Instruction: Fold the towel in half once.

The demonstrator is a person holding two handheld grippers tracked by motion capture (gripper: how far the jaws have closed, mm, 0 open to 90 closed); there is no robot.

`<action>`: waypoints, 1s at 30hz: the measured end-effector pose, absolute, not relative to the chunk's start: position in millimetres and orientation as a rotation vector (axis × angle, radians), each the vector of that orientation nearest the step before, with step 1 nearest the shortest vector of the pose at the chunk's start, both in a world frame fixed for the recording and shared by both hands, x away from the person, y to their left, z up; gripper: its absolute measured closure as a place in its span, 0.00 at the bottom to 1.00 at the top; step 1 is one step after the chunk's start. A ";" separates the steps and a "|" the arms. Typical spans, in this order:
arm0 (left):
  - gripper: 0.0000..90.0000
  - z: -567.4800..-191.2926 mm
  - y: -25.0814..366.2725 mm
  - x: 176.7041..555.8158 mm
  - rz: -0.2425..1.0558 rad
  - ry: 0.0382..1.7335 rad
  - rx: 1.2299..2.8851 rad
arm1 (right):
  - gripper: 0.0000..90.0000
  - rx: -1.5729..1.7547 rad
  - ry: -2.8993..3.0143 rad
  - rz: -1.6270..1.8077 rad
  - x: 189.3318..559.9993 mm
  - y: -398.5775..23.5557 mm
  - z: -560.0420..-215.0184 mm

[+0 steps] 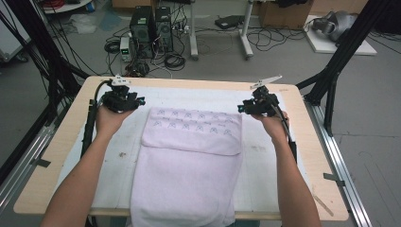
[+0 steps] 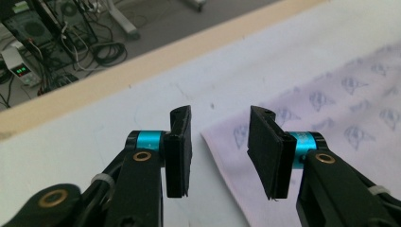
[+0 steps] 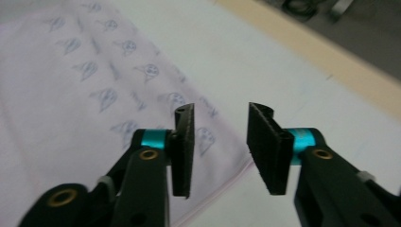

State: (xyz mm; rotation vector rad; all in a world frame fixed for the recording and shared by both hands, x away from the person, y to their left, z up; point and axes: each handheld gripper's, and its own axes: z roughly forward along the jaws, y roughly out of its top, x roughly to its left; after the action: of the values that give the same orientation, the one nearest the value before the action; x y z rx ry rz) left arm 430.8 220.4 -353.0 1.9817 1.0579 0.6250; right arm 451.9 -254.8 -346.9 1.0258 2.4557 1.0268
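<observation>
A pale lilac towel [image 1: 189,161] lies on the white mat [image 1: 198,93], its far end folded back as a band printed with small blue figures. It hangs over the table's near edge. My left gripper [image 1: 141,101] hovers just off the band's far left corner, open, nothing between its jaws. My right gripper [image 1: 240,108] hovers at the far right corner, also open and empty. In the left gripper view the left gripper [image 2: 220,116] is above the corner of the towel [image 2: 340,94]. In the right gripper view the right gripper [image 3: 220,111] stands over the edge of the towel [image 3: 71,94].
The wooden table [image 1: 56,146] has metal rails along both sides. Black frame posts [image 1: 340,56] rise at the far corners. Computer towers [image 1: 151,28] and loose cables lie on the floor beyond the far edge.
</observation>
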 end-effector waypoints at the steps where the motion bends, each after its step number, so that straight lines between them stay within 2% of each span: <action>1: 0.66 -356.5 221.4 427.5 0.613 1.054 1.980 | 0.67 0.992 2.459 1.018 446.7 -254.5 -351.1; 8: 0.63 -383.5 221.7 389.2 0.543 0.990 2.007 | 0.66 0.934 2.499 1.097 408.2 -253.4 -370.8; 20: 0.65 -419.5 218.0 335.7 0.464 0.896 2.069 | 0.64 0.851 2.571 1.127 347.2 -247.7 -407.1; 30: 0.65 -429.7 207.1 315.4 0.451 0.833 2.112 | 0.65 0.807 2.603 1.138 316.8 -247.5 -423.3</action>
State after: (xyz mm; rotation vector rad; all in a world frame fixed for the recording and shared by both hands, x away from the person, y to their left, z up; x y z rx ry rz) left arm 315.4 207.1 -429.7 2.1125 0.8331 0.4508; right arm 316.8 -247.5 -423.3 0.8073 2.6026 1.1381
